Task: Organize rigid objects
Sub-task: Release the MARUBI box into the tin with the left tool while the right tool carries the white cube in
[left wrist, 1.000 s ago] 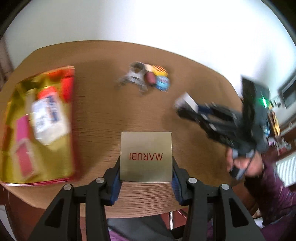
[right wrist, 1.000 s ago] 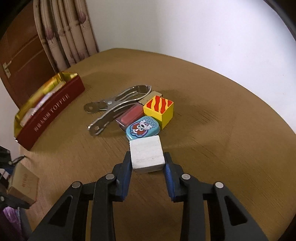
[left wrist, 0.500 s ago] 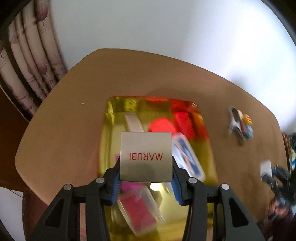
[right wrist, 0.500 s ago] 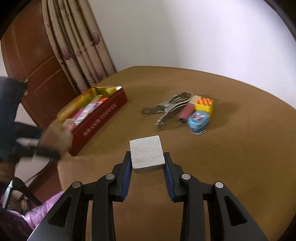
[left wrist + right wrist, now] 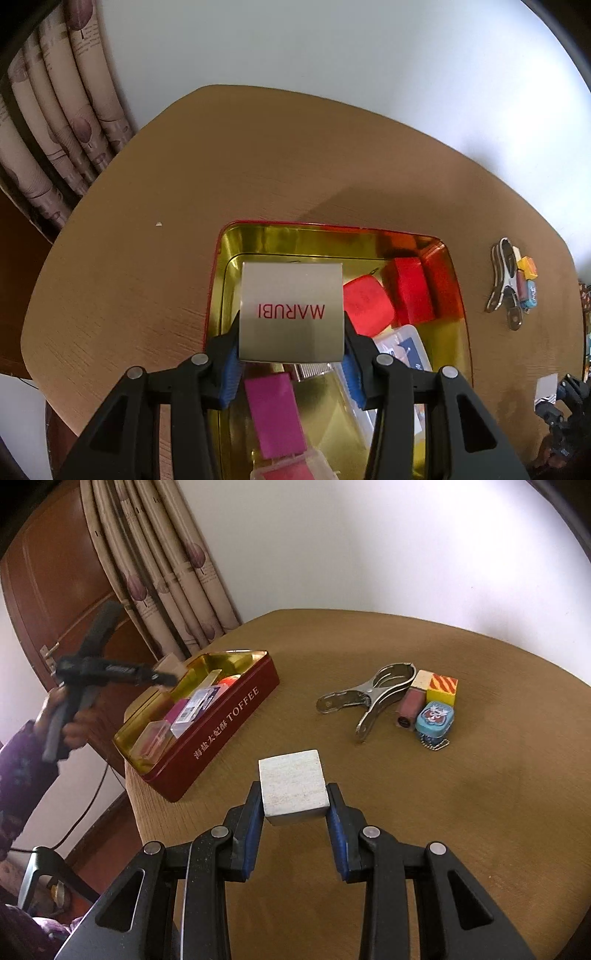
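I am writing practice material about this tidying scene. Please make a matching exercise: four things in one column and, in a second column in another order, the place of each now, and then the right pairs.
Things
1. MARUBI box
2. white block
3. metal clamp
4. pink flat box

Places
A. lying on the table beside the small blue tin
B. lying inside the toffee tin
C. gripped by the right gripper
D. gripped by the left gripper, above the toffee tin

Pairs: 1-D, 2-C, 3-A, 4-B
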`<state>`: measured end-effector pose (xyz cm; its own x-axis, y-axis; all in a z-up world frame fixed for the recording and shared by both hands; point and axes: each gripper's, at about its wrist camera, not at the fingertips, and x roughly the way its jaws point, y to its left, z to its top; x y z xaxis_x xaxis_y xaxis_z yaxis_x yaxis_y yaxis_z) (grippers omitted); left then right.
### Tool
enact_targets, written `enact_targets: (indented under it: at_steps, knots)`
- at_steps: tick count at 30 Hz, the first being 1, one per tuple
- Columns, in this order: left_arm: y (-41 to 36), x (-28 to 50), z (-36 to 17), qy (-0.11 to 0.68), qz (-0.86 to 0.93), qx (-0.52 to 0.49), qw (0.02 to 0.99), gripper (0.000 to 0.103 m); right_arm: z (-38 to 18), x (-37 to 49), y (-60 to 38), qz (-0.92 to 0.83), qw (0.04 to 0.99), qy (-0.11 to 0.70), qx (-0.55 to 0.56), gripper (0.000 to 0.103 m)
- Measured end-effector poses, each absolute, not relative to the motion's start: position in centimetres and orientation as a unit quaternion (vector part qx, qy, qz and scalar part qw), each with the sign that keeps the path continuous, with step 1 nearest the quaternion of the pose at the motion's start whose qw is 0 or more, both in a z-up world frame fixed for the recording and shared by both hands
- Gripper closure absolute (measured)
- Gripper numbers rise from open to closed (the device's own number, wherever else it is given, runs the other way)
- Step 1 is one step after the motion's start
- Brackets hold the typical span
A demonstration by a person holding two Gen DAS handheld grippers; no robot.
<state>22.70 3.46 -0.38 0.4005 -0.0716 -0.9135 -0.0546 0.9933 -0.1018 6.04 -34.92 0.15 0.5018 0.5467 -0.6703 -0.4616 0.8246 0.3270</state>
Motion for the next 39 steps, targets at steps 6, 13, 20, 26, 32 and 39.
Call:
enact_targets:
  at_steps: [6, 13, 20, 26, 32, 39]
  knots:
    - [2.9, 23.2, -1.0, 0.558, 0.009, -0.035, 0.829, 0.055, -0.2, 6.4, -34.5, 0.288, 0.859, 0.418, 0.062, 0.072]
    - [1.9, 22.7, 0.1, 0.537, 0.017, -0.021, 0.843, 0.051, 0.0, 6.4, -33.8, 0.294, 0.857, 0.42, 0.056, 0.072]
    - [1.5, 20.6, 2.5, 0.504, 0.039, -0.022, 0.863, 0.049, 0.7, 6.6, -33.1, 0.297, 0.858, 0.415, 0.056, 0.072]
    - [0.9, 14.8, 3.7, 0.474, 0.054, -0.035, 0.878, 0.049, 2.4, 7.0, -31.3, 0.315, 0.859, 0.399, 0.052, 0.072]
    - [0.5, 11.2, 2.9, 0.469, 0.057, -0.039, 0.881, 0.049, 4.4, 9.6, -27.0, 0.35, 0.854, 0.383, 0.043, 0.072]
    - [2.3, 11.0, 2.2, 0.468, 0.046, -0.084, 0.878, 0.049, 5.1, 15.3, -19.5, 0.379, 0.836, 0.396, 0.015, 0.072]
